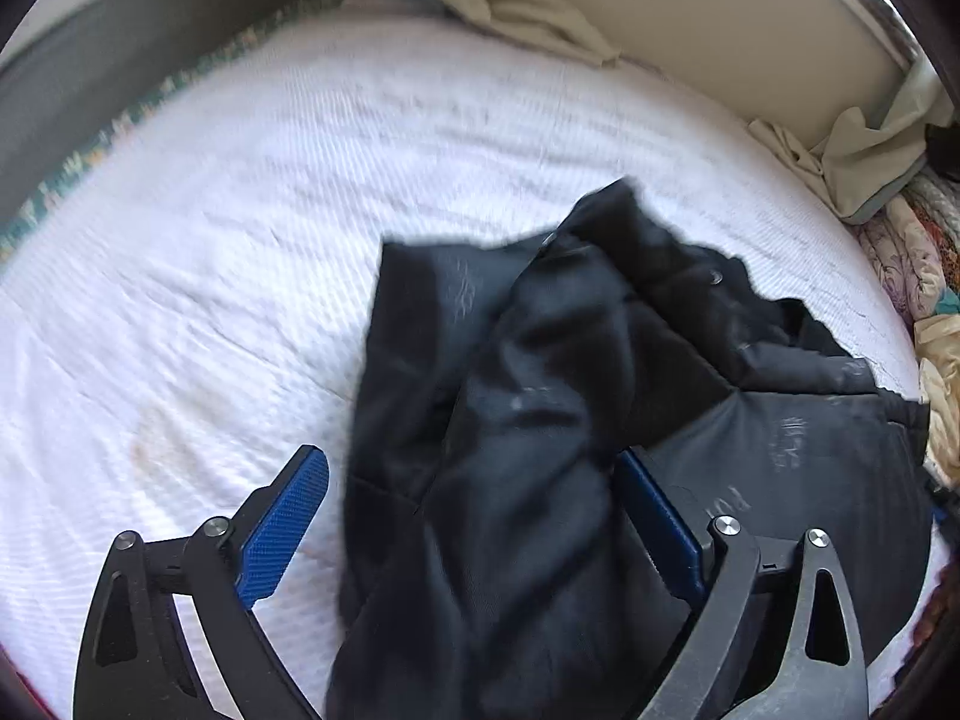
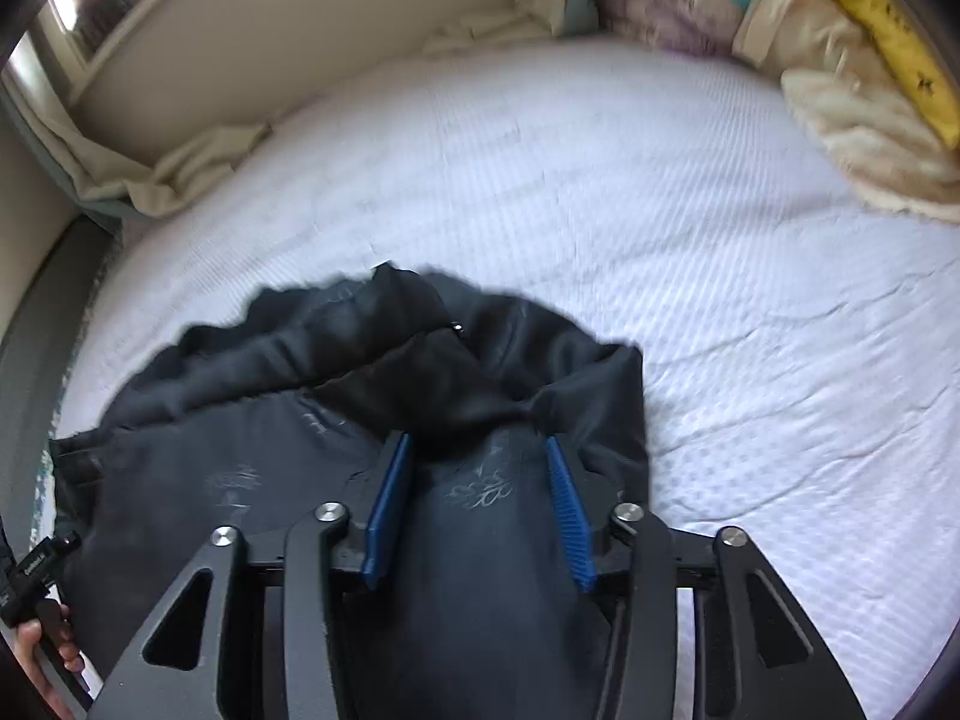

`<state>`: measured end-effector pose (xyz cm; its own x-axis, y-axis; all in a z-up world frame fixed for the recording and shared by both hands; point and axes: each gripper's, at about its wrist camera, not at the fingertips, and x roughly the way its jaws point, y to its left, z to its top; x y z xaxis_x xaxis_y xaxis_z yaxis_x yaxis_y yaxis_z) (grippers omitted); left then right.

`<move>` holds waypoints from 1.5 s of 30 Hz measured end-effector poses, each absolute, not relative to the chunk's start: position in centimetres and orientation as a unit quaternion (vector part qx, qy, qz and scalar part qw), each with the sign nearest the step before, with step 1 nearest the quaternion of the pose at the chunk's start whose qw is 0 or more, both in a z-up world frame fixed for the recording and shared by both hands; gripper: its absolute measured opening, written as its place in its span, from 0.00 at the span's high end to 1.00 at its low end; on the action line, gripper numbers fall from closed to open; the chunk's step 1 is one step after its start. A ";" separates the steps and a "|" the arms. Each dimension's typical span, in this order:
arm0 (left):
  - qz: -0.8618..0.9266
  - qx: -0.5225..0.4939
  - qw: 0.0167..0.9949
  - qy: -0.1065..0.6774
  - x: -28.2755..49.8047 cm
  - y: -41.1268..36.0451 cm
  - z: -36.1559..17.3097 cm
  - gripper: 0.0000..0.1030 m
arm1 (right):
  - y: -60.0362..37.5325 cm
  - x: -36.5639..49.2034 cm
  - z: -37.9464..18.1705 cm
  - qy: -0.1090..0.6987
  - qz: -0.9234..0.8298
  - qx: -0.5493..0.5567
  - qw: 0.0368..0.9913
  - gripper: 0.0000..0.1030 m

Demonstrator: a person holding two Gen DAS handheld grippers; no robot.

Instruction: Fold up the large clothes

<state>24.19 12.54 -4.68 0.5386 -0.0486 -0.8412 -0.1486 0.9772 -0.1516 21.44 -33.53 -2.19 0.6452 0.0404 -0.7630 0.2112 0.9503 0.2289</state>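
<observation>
Black, slightly shiny, crumpled garment w/ faint pale print [image 1: 540, 396] lies bunched on the white textured mattress cover [image 1: 240, 210], filling the lower centre and lower right of the left wrist view and the lower left and centre of the right wrist view [image 2: 336, 396].

Left gripper [image 1: 474, 510]: blue-padded fingers [image 1: 282, 516] spread wide. Left-frame pad sits over bare mattress, right-frame pad is against or partly under cloth; a fold of garment runs up between them. Pads don't look pressed on it, so it's loose, not gripped.

Right gripper [image 2: 477, 510]: fingers about half apart, a rounded hump of the garment fills the gap. Both pads [image 2: 570, 516] seem to touch the fabric at the sides; a light hold as far as I can judge, blur makes firm pinch vs just flanking hard to call.

Key relation: cloth mass lies directly ahead and below both sets of fingers, its longer spread running left–right across the lower part of the frames. Right gripper is nearer to a real hold; left needs to close on an edge.

Around: beige crumpled sheet [image 1: 528, 6] along the top of the left view, pale bedding and a yellow patterned cushion [image 2: 888, 42] upper right of the right view, well apart from the garment. A hand on the other tool's handle [image 2: 42, 654] shows at lower left. Nothing blocks the open mattress beyond the cloth; room to spread it there.
</observation>
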 end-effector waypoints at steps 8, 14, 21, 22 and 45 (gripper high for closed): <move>-0.046 -0.004 0.919 0.391 18.4 5.4 1.5 0.05 | -27.1 16.7 4.3 0.338 0.035 0.057 0.939 0.52; -0.067 0.075 0.892 0.440 16.7 0.8 -3.3 0.05 | -21.7 15.3 1.3 0.392 0.086 0.016 0.916 0.52; -0.067 0.075 0.884 0.456 16.4 1.2 -6.7 0.00 | -19.8 16.1 -4.5 0.439 0.059 -0.031 0.896 0.50; -0.067 0.072 0.884 0.457 16.4 1.3 -6.9 0.00 | -19.8 16.2 -4.9 0.441 0.058 -0.033 0.895 0.50; -0.052 0.061 0.895 0.439 16.1 1.1 -7.8 0.00 | -19.3 16.0 -6.8 0.419 0.055 -0.052 0.905 0.48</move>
<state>16.10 1.14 -7.80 0.6086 -0.0398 -0.7925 0.1467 0.9872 0.0630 16.05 -19.30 -6.75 0.6423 0.0558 -0.7644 -0.1427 0.9886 -0.0477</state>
